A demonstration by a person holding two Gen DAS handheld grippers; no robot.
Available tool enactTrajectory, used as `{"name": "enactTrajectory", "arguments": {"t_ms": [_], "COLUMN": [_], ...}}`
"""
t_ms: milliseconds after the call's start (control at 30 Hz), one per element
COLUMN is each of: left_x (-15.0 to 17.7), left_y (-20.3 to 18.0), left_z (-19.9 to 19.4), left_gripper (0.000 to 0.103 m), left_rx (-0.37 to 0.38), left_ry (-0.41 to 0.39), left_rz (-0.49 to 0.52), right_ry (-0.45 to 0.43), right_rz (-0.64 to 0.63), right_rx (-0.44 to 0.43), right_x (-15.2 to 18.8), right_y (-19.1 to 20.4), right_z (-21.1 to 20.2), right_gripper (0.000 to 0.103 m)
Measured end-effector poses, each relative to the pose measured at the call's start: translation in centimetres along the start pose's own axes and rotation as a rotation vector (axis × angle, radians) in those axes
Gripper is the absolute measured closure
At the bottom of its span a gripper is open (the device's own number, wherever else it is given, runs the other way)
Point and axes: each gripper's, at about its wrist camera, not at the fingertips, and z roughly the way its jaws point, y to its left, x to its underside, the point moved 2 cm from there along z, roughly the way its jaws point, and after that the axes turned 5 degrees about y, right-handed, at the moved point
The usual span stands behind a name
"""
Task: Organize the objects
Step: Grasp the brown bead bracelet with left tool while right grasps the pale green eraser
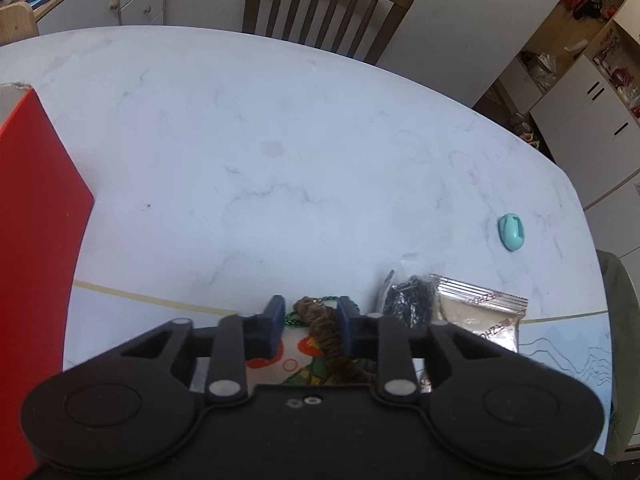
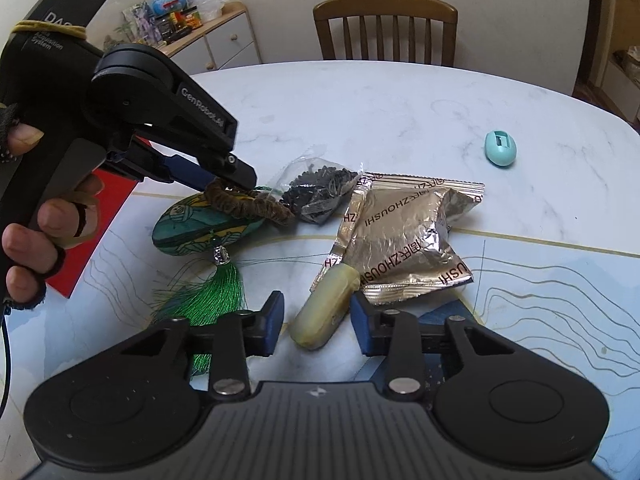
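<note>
My left gripper (image 1: 311, 314) hovers over a painted green sachet (image 2: 200, 222) with a green tassel (image 2: 216, 290). Its blue fingers straddle a brown braided ring (image 1: 320, 320) that lies on the sachet; the jaws look apart, with the ring against the right finger. In the right wrist view the left gripper (image 2: 240, 178) tips down onto the brown ring (image 2: 256, 202), held by a hand. My right gripper (image 2: 316, 310) is open low over the table, and a pale yellow capsule (image 2: 320, 312) lies between its fingertips, apart from both.
A crumpled silver foil packet (image 2: 404, 240) and a clear bag of black beads (image 2: 320, 188) lie behind the capsule. A teal egg-shaped item (image 2: 500, 148) sits alone at the right. A red box (image 1: 36, 240) stands at the left. Beyond the marble table (image 1: 280, 128) is a wooden chair (image 1: 324, 4).
</note>
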Motion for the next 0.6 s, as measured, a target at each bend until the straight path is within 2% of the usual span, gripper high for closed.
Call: {"name": "enactTrajectory", "arguments": {"t_ms": [167, 333, 600], "left_x": [0.1, 0.4, 1.4], "left_y": [-0.4, -1.1, -1.6], "left_z": [-0.5, -1.8, -4.7], "left_gripper": [0.094, 0.096, 0.096], "left_rx": [-0.003, 0.0, 0.044], "left_ry": [-0.017, -0.053, -0.079], "left_rz": [0.019, 0.049, 0.078], "right_ry": [-0.003, -0.022, -0.066], "right_rz": [0.022, 0.033, 0.039], "right_rx": [0.001, 0.003, -0.012], "right_x": [0.1, 0.3, 0.4], "right_y": [-0.2, -0.3, 0.0], "right_z": [-0.2, -0.8, -3.6], "right_gripper": [0.078, 0.086, 0.087]}}
